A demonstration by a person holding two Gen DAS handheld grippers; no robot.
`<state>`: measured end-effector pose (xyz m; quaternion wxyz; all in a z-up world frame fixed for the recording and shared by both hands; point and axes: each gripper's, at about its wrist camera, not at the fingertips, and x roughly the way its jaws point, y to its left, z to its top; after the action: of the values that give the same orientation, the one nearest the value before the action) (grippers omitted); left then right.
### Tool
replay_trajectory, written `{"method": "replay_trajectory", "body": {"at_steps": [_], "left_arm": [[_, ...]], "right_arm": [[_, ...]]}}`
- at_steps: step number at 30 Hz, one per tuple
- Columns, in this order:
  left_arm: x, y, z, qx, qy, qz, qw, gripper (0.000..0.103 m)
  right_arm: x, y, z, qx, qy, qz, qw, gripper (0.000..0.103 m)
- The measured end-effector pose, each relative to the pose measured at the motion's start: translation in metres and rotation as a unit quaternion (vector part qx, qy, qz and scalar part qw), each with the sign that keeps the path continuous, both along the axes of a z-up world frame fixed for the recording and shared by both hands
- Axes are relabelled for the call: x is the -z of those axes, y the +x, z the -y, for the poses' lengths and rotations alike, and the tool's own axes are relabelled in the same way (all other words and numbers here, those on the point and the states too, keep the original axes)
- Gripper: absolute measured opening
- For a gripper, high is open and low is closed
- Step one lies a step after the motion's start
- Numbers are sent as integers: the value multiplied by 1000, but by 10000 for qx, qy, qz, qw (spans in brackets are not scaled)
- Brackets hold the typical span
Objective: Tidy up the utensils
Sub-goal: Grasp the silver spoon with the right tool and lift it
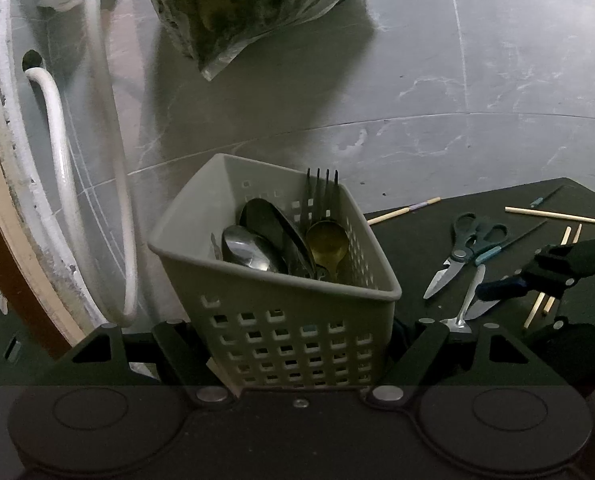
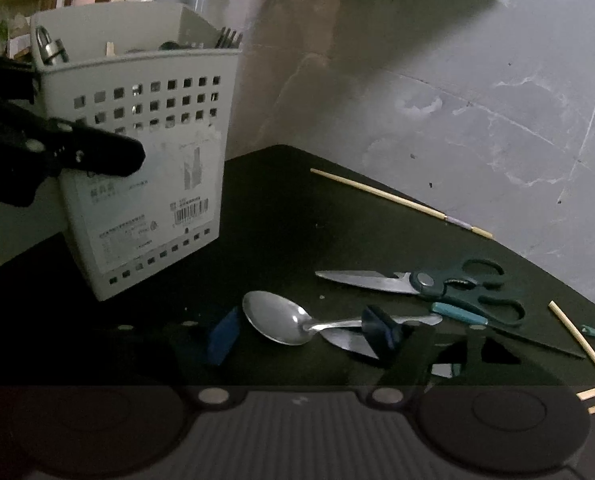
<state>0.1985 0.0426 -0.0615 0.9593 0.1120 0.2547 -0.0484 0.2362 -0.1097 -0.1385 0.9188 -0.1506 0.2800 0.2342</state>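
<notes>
A grey perforated utensil basket (image 1: 297,312) stands at the black table's corner with spoons, a gold spoon (image 1: 328,240) and a fork (image 1: 321,188) in it. My left gripper (image 1: 297,340) is shut on the basket's walls; one of its fingers (image 2: 97,156) shows pressed on the basket (image 2: 145,168) in the right wrist view. A steel spoon (image 2: 277,320) lies on the table between the blue pads (image 2: 223,336) of my right gripper (image 2: 301,334). The left pad stands clear of the bowl and the right finger sits over the handle. The right gripper (image 1: 513,308) also shows low over the spoon (image 1: 467,300).
Scissors (image 2: 437,284) lie just beyond the spoon, with a knife blade (image 2: 349,342) under its handle and a teal-banded dark stick (image 2: 461,314) beside it. Bamboo chopsticks (image 2: 401,200) are scattered on the black table (image 2: 297,220). Grey tiled floor, white hoses (image 1: 61,160) and a plastic bag (image 1: 249,8) lie beyond.
</notes>
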Motion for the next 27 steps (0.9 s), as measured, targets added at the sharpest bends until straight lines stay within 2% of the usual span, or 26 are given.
{"method": "replay_trajectory", "body": {"at_steps": [1,3,9,18,27], "left_arm": [[0,0,-1,8,-3,-2,10000,80],[0,0,-1,27,-5,-4,10000,80],[0,-1,-3,96,-13,-2,10000,80],[0,-2,-7,196,-22,5,9998,79],[-1,-2,-9,255,-29,10,9997,79]], "right_arm": [[1,0,0,-1,13,-4,10000,63],[1,1,-1,3,36,0,10000,48],[3,0,-3,90,68,-19,9999,25],[2,3,-6,249,71,117,9996,9],[-11,0,-8,278,-13,389,9989,4]]}}
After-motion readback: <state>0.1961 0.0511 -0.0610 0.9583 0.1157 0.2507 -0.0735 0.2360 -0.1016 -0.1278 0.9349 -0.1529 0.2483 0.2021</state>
